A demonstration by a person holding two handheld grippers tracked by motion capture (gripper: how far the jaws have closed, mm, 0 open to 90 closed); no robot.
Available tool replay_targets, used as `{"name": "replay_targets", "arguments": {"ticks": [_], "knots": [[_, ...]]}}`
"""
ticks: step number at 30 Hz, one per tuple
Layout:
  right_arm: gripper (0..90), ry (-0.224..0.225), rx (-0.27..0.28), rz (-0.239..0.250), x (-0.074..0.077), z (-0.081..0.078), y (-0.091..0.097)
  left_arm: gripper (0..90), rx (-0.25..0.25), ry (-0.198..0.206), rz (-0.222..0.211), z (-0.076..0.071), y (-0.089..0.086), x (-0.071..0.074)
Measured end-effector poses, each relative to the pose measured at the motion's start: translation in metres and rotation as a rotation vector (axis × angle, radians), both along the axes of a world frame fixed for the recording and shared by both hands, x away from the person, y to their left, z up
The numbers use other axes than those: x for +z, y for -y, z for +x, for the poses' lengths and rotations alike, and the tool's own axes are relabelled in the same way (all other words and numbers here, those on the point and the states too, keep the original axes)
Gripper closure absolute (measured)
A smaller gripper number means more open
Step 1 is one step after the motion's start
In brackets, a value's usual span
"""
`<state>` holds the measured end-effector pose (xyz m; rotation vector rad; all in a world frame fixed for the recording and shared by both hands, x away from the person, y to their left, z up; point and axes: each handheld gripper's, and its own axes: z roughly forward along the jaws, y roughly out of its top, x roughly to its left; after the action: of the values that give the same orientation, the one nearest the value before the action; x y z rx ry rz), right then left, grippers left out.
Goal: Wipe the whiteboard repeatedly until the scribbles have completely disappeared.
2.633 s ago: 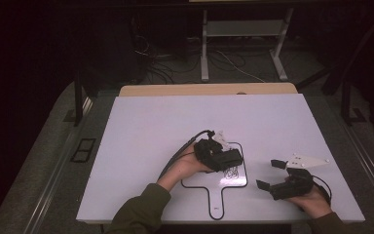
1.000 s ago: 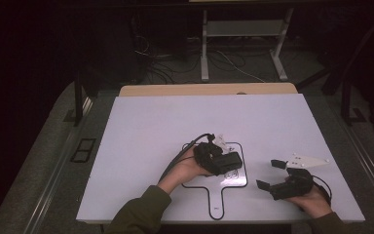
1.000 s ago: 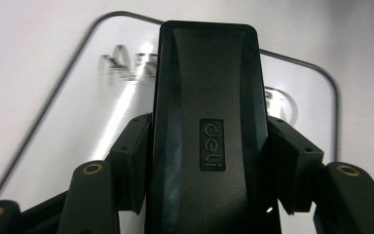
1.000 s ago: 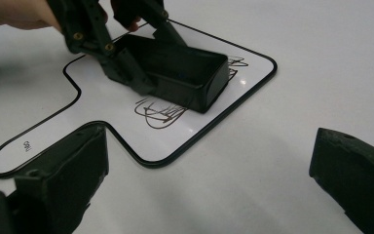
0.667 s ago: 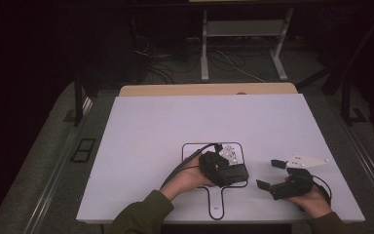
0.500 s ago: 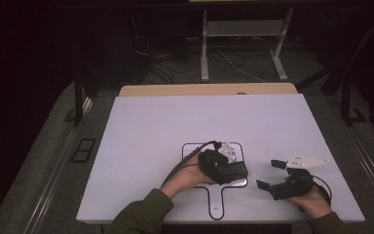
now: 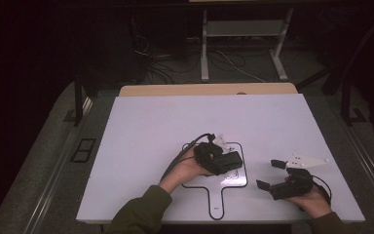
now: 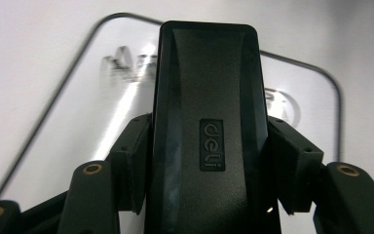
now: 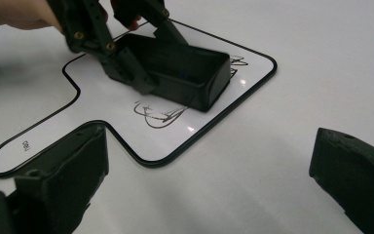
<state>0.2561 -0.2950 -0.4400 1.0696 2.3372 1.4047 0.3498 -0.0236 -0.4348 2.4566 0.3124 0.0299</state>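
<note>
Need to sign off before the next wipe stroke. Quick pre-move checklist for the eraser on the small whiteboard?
1. Grip: left gripper has its jaws clamped on both sides of the black eraser: ok.
2. Eraser over the target: it sits on the small whiteboard, inside its black border: ok.
3. Marks left to wipe: scribbles remain beside the eraser, more at its far end: not ok, wiping unfinished.
4. Eraser flat on the surface: contact face hidden underneath: cannot tell.
5. Right gripper out of the way: open, holding nothing, resting on the table beside the board: ok.
</note>
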Motion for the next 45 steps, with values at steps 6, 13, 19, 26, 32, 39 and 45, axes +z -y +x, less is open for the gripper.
{"name": "replay_targets", "arguments": {"ticks": [6,13,19,26,32,39,45], "knots": [[0.0,0.003,0.000,0.003,0.001,-0.001,0.001,39.1,-0.069,-0.008,0.002,-0.020,0.015,0.000],[0.0,0.004,0.000,0.003,0.001,-0.001,0.001,39.1,-0.052,0.006,-0.004,-0.009,0.017,0.000],[0.0,0.001,0.000,0.004,0.001,-0.001,0.001,39.2,0.024,0.001,-0.026,0.009,0.007,-0.002],[0.0,0.002,0.000,0.004,0.001,-0.001,0.001,39.1,-0.030,-0.007,-0.020,-0.005,0.014,-0.001],[0.0,0.005,-0.003,0.008,0.001,-0.001,0.002,39.1,-0.085,0.007,0.002,-0.018,0.022,0.000],[0.0,0.007,-0.004,0.008,0.002,-0.001,0.002,39.2,0.039,0.009,-0.027,0.008,0.008,-0.003],[0.0,0.005,-0.003,0.006,0.001,-0.001,0.002,39.1,-0.022,0.002,-0.030,-0.007,0.014,-0.002]]}}
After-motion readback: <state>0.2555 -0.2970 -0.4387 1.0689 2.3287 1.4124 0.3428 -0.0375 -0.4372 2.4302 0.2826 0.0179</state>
